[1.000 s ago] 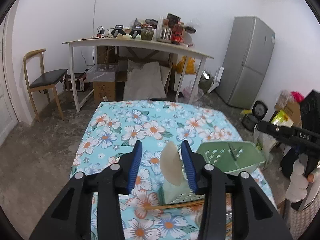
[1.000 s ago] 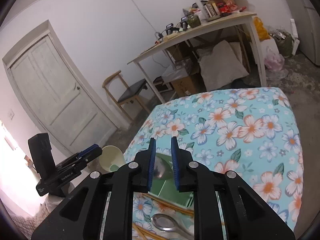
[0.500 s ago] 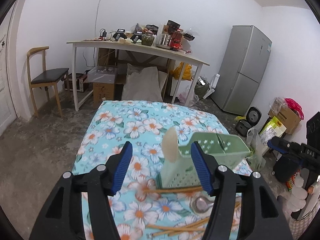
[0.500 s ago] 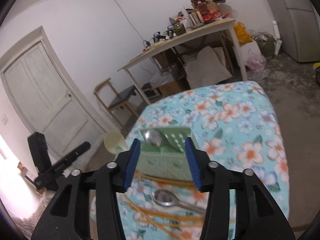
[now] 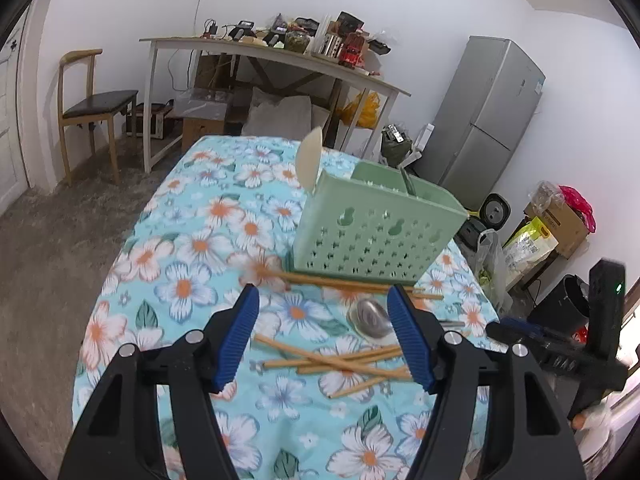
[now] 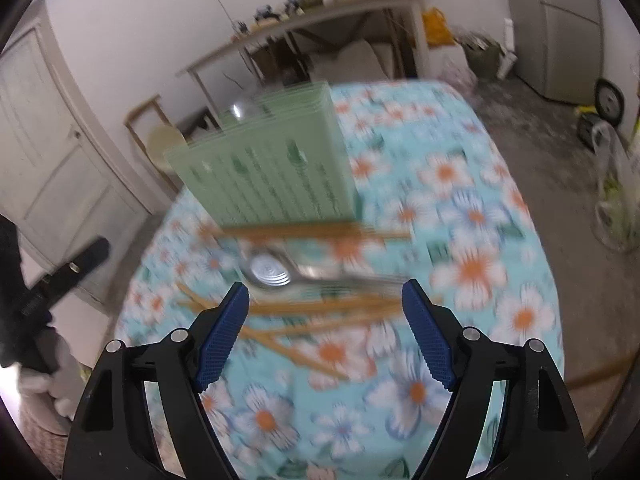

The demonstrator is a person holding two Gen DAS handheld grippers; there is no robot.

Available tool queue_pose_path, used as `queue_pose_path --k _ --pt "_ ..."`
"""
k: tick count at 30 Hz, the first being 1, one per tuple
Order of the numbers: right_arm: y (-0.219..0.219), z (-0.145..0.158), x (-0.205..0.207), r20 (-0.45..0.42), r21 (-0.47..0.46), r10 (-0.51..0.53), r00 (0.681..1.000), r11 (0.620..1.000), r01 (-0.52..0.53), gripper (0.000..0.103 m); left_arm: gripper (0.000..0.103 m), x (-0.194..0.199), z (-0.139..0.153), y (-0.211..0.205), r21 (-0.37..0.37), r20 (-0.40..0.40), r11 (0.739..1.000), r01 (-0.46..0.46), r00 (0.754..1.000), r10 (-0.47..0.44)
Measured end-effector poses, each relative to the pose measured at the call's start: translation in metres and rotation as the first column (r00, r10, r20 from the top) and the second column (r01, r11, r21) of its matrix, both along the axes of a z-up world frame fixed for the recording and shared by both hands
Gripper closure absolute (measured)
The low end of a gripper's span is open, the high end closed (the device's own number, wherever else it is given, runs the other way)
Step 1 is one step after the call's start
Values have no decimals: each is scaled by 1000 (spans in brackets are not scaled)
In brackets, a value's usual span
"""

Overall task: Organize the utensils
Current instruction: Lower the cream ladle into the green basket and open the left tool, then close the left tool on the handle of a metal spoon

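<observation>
Left view only: cream spoon (image 5: 310, 160) standing in green caddy (image 5: 376, 228), frame centre. Right view, blurred: door (image 6: 52, 136) at left. Both tongs (image 5: 322, 336) (image 6: 326, 330) wide, opening, empty over chopsticks (image 5: 336, 362) on floral surface (image 5: 192, 248).

The tablecloth (image 5: 192, 240) is turquoise, printed with white, orange-centred flowers. On it stand a pale green utensil caddy (image 5: 372, 232) and tan chopsticks (image 5: 340, 360). Both grippers' pads (image 5: 236, 336) are blue.
</observation>
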State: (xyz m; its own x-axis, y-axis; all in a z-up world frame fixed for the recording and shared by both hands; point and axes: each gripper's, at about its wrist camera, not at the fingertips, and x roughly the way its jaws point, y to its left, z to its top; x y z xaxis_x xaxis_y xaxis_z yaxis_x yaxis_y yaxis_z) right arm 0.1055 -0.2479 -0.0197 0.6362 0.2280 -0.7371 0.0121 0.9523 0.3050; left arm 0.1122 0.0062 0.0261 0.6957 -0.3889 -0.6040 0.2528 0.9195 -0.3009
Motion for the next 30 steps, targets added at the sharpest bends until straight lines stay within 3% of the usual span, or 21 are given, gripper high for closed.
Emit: queue_pose_path --k 4,9,17,24,27,30 --pt "3 -17 -7 -54 -40 -8 998 999 6 23 39 -6 -4 -3 26 6 1000 -8 1000 8" --pt "3 -24 -10 -59 -102 -35 998 994 29 16 39 -3 -13 -12 68 0 998 4 1000 -4" --pt "6 -27 -12 -4 -146 -11 1000 989 10 16 39 13 -27 -50 142 9 981 131 991 -134" --pt "10 -26 -2 33 -156 49 998 987 -43 16 59 45 -51 -97 226 -42 935 272 962 -270" --pt "10 -29 6 27 -158 61 998 986 -56 16 69 61 -65 -111 275 -85 916 290 957 -277" --pt "9 -31 11 19 -152 67 998 986 -63 17 70 75 -78 -116 306 -133 908 286 957 -257"
